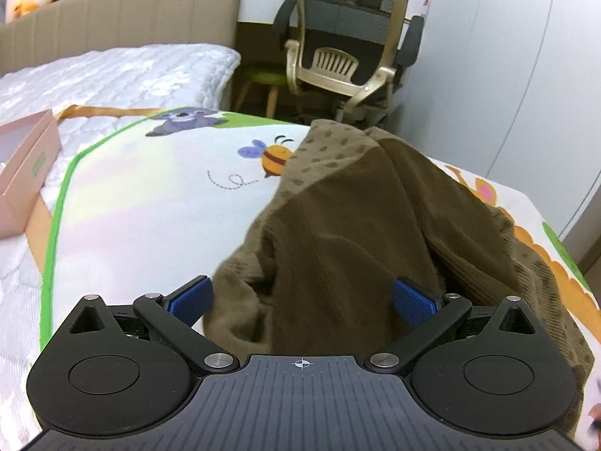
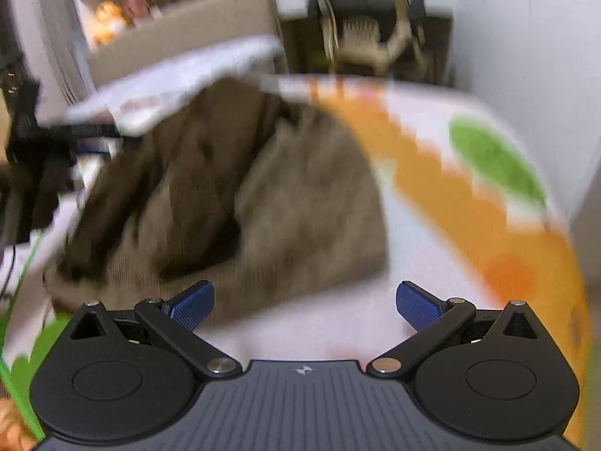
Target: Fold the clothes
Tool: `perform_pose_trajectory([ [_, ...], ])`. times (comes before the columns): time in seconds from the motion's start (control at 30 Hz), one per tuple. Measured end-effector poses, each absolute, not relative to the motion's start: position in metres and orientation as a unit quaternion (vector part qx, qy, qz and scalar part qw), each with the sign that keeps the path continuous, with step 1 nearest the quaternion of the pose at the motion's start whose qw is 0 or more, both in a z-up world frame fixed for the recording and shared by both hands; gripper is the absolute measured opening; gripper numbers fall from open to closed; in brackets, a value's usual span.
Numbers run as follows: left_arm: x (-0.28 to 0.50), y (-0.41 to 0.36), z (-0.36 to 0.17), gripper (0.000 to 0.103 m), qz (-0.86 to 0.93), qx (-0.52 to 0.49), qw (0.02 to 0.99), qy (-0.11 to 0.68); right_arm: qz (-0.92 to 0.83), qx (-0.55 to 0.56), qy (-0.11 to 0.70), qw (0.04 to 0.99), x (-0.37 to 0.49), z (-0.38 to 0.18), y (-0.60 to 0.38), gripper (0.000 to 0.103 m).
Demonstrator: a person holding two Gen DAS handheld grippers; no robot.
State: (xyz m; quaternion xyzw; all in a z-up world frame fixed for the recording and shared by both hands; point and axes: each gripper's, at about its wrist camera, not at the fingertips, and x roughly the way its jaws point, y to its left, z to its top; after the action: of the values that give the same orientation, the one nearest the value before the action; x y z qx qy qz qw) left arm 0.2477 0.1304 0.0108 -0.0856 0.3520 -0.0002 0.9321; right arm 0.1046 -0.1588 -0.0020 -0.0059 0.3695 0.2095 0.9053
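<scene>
Brown garment sits bunched in a heap on the cartoon-print blanket, just right of the bee print; one flap lies over the pile, spotted lining showing at the far end. No flat, squared fold visible, so folding looks unfinished; how many folds are in, can't tell.

Left gripper: low over the garment's near edge, fingers spread wide, cloth between them but not pinched.

Right gripper: view motion-blurred, near-right of the garment over bare blanket, fingers wide apart, holding nothing.
</scene>
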Motion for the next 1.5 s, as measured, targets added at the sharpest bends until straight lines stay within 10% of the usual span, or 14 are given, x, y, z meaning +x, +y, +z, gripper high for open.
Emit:
perform_pose_trajectory([
  [0.17,0.254,0.150,0.011,0.103,-0.009,-0.090,0.935,0.344,0.230,-0.049,0.260,0.937,0.176,0.036,-0.140,0.102],
  [0.37,0.283,0.173,-0.002,0.103,-0.022,-0.156,0.920,0.359,0.260,0.003,0.315,0.913,0.306,0.015,-0.090,0.064],
  [0.6,0.293,0.173,-0.016,0.103,-0.047,-0.162,0.913,0.372,0.287,0.061,0.392,0.872,0.371,-0.033,-0.050,0.056],
  [1.5,0.118,0.053,-0.011,0.103,-0.166,-0.021,0.895,0.413,0.258,-0.033,0.313,0.913,0.084,-0.001,-0.173,0.056],
])
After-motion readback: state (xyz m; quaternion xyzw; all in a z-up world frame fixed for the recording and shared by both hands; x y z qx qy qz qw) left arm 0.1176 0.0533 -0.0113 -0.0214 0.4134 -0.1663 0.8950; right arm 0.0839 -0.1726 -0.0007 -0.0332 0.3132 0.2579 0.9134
